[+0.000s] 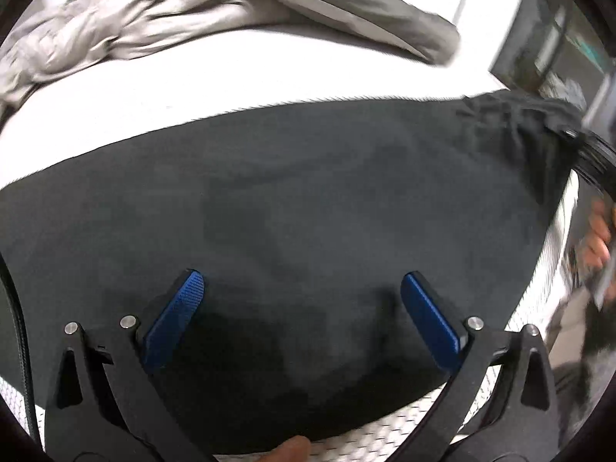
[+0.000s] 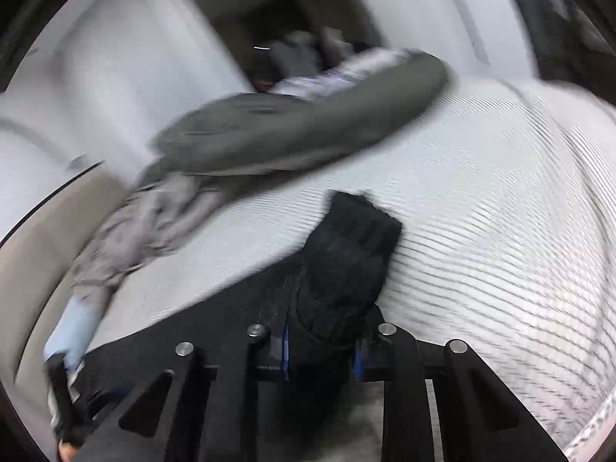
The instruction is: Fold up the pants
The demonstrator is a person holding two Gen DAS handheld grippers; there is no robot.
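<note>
Lying spread across the white bed [image 1: 238,77], the dark pants [image 1: 308,200] cover most of what the left wrist view takes in, their far edge a straight line against the sheet and their near edge cut off behind the left hand-held gripper [image 1: 302,288]. That gripper hangs over the cloth with its blue pads [image 1: 175,315] well apart and nothing between them. At the right rim of that view one corner of the pants is gathered and pulled up toward a dark, blurred piece of gear, too smeared to read clearly; a hand [image 1: 598,238] shows beside it, partly out of frame. The right wrist view is heavily blurred, yet it shows the right hand-held gripper [image 2: 321,350] clamped on a bunched fold of the pants [image 2: 346,265], the ribbed end of the cloth sticking up beyond the fingers and hiding most of the blue pads. Behind, a grey garment [image 1: 154,27] lies crumpled near the far side of the bed, with a darker olive piece [image 2: 300,131] on top; where one ends and the other begins I cannot tell. A fingertip [image 1: 288,450] pokes in at the bottom edge of the left view.
</note>
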